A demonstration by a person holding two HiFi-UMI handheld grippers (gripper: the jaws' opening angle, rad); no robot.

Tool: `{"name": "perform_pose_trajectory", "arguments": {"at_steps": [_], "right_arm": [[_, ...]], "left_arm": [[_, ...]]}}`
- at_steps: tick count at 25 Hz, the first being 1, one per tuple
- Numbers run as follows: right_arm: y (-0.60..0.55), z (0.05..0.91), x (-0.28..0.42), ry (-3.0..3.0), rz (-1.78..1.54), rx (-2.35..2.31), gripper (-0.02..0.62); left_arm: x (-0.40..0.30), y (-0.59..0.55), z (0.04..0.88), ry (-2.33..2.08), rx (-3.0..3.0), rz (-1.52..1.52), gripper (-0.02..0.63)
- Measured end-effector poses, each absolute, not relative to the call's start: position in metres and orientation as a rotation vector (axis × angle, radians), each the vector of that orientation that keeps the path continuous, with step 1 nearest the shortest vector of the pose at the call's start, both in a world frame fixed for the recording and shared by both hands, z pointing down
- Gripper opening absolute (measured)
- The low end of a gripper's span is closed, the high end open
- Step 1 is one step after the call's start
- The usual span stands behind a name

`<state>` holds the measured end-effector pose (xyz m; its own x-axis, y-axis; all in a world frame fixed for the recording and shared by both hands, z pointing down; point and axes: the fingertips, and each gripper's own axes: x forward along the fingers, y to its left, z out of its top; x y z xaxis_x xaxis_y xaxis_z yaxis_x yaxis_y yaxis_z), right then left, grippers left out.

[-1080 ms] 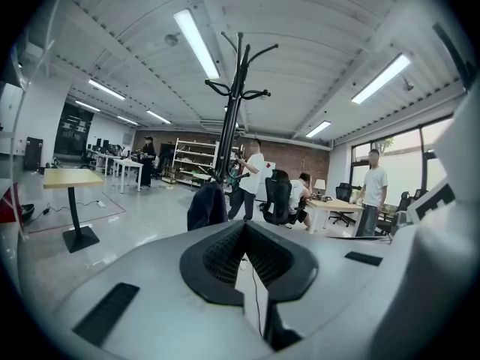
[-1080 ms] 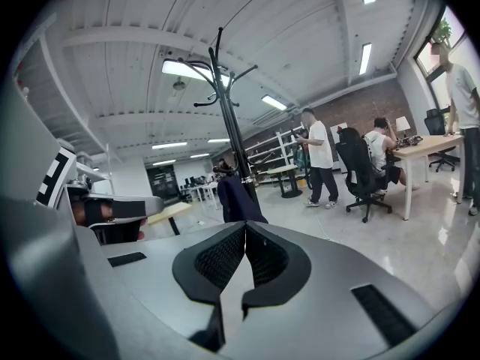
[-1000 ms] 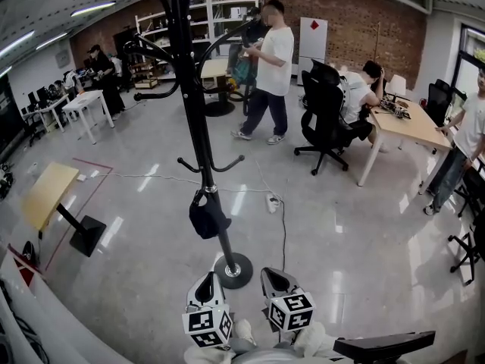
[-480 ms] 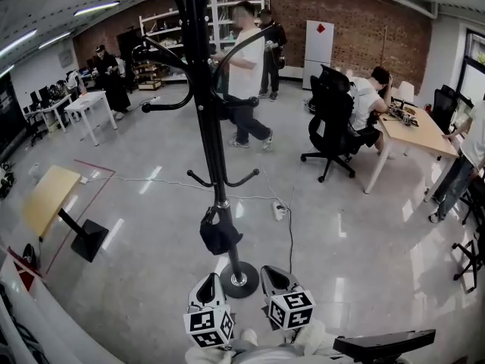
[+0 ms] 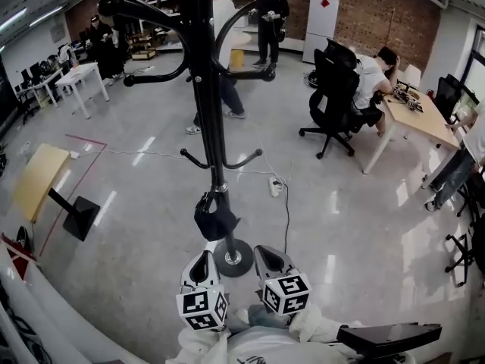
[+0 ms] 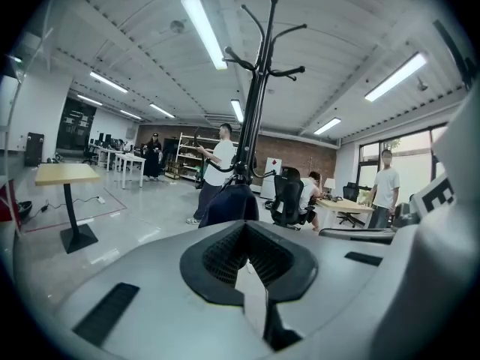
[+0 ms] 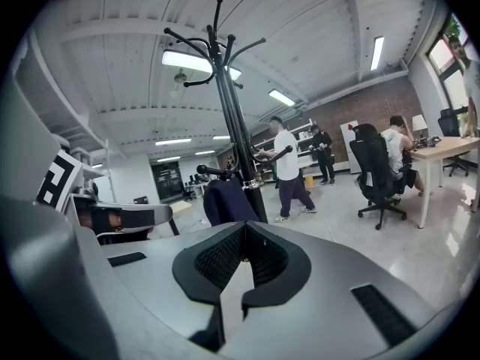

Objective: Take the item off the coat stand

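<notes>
The dark blue bag (image 5: 214, 220) hangs by its strap low on the coat stand (image 5: 206, 112), just beyond the left gripper (image 5: 202, 262), which is nearer than the right gripper (image 5: 267, 258); both grippers' jaws are together and empty.

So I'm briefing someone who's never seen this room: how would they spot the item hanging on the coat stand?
Find the black coat stand standing alone mid-room. Low on its pole, under the lower hooks and above the round base, hangs a dark bundle, the only thing on the stand.
</notes>
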<state>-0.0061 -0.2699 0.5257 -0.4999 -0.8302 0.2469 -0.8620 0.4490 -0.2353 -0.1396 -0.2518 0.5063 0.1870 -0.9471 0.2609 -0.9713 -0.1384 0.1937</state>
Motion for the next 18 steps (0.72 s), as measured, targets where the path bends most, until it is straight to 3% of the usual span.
{"name": "perform_pose_trajectory", "arguments": {"at_steps": [18], "right_arm": [[-0.294, 0.528, 0.026, -2.560, 0.544, 1.497, 0.012]], "left_arm": [[-0.117, -0.280, 0.516, -1.830, 2.114, 0.179, 0.005]]}}
